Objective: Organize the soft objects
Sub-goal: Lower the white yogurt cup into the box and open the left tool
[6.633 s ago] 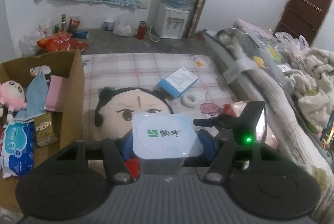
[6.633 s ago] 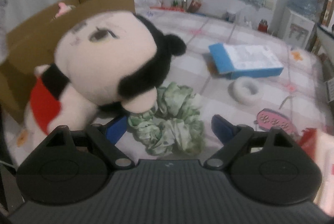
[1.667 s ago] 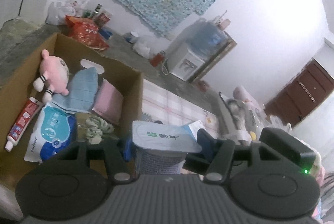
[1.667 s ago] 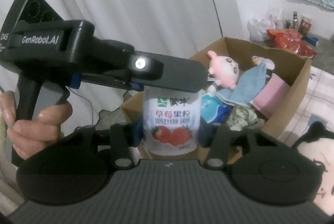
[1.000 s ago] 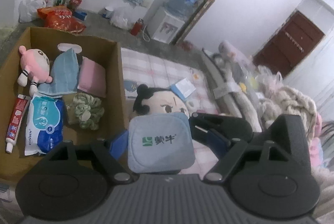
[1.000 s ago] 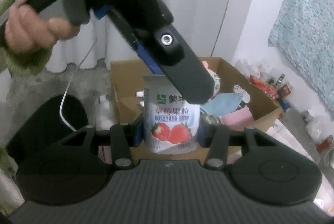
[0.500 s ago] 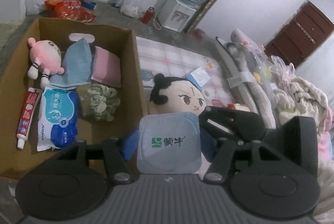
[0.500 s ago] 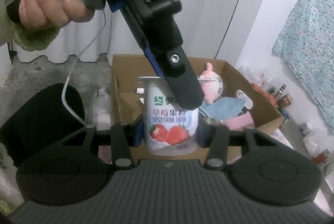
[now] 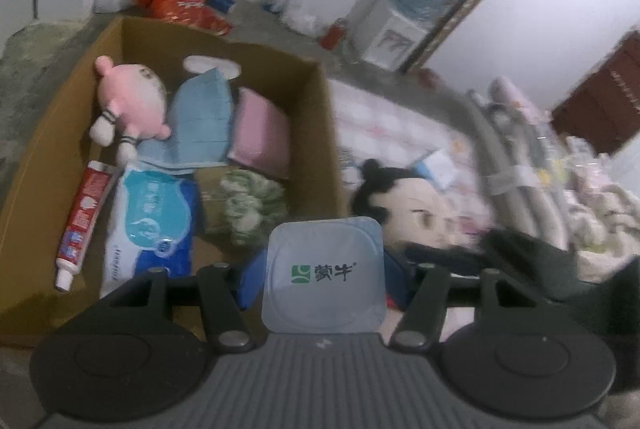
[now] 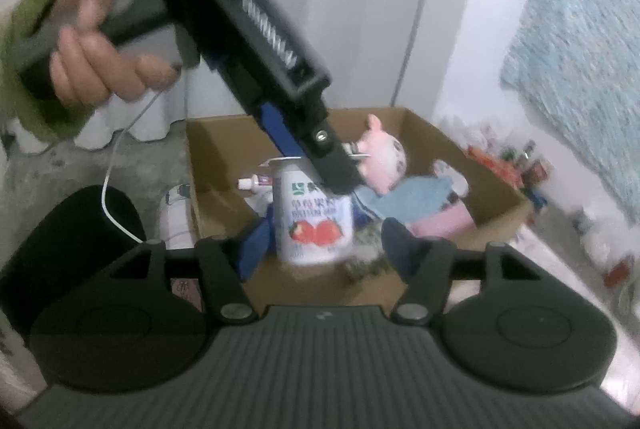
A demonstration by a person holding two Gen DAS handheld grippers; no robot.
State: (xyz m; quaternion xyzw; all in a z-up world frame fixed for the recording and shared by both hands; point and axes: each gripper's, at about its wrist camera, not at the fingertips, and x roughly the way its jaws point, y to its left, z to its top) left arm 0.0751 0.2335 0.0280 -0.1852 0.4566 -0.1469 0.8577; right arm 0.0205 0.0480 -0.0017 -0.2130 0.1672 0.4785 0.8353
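Handover just done: right gripper has just opened, blue pads now clear of the strawberry yogurt cup. Left gripper has just closed and clamps the cup under its foil lid, above the near edge of the cardboard box. Pink plush and green scrunchie already lie inside. Big-headed doll waits outside on the mat; likely next.

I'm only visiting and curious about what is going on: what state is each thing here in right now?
yogurt cup: sealed, roughly upright.
left gripper: shut on the cup, jaws have just been closing.
right gripper: open, jaws have just been opening, cup between them.
cardboard box: open-topped, partly filled.
toothpaste tube: capped, lying in the box.
black-haired doll: lying outside the box.
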